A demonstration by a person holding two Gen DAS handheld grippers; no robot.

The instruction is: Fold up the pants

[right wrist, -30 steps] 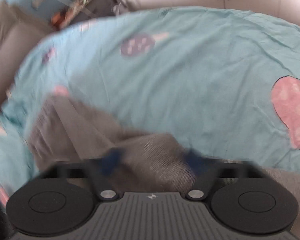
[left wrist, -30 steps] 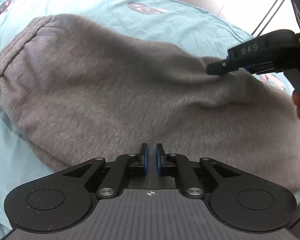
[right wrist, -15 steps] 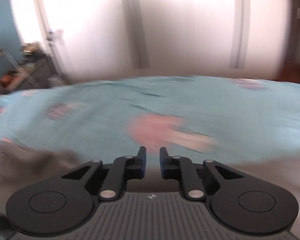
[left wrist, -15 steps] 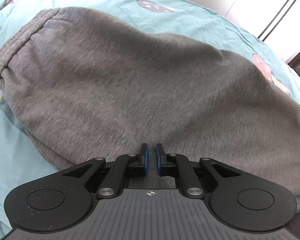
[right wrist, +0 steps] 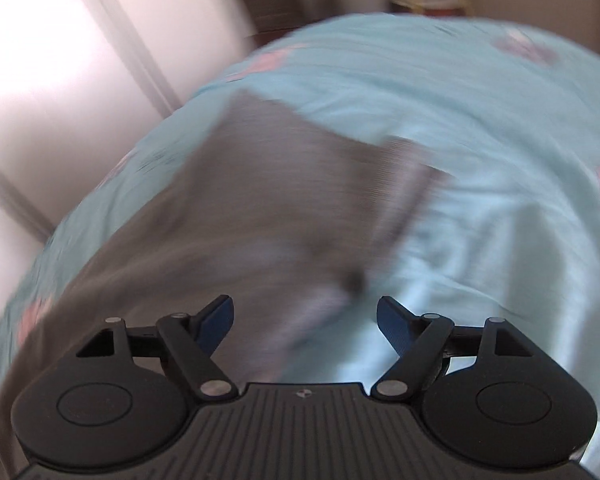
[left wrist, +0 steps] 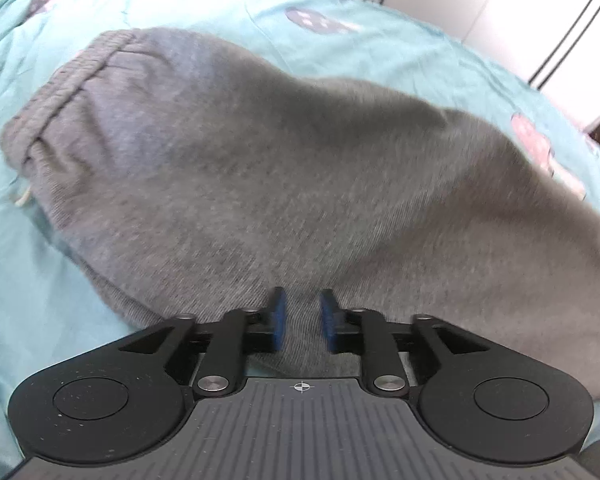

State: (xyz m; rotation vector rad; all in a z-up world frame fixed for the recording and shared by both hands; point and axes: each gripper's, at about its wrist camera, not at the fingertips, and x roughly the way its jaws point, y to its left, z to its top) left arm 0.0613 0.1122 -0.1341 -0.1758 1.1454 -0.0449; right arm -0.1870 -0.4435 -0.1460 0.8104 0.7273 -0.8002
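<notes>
Grey pants (left wrist: 284, 184) lay lengthwise-folded on the bedsheet (left wrist: 28, 300), waistband at ten o'clock. Left gripper (left wrist: 300, 320) slightly parted, gripping nothing; right gripper (right wrist: 304, 322) wide open, empty. Crosswise folds remained.

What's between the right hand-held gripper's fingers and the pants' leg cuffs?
Only grey pants fabric and some teal bedsheet, seen blurred in the right wrist view. The right hand-held gripper is wide open, holding nothing.

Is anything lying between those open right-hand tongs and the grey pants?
Nothing visible. The right tongs hang open right over the pants, with only the sheet beside them. The picture is blurred, so small things could be missed.
</notes>
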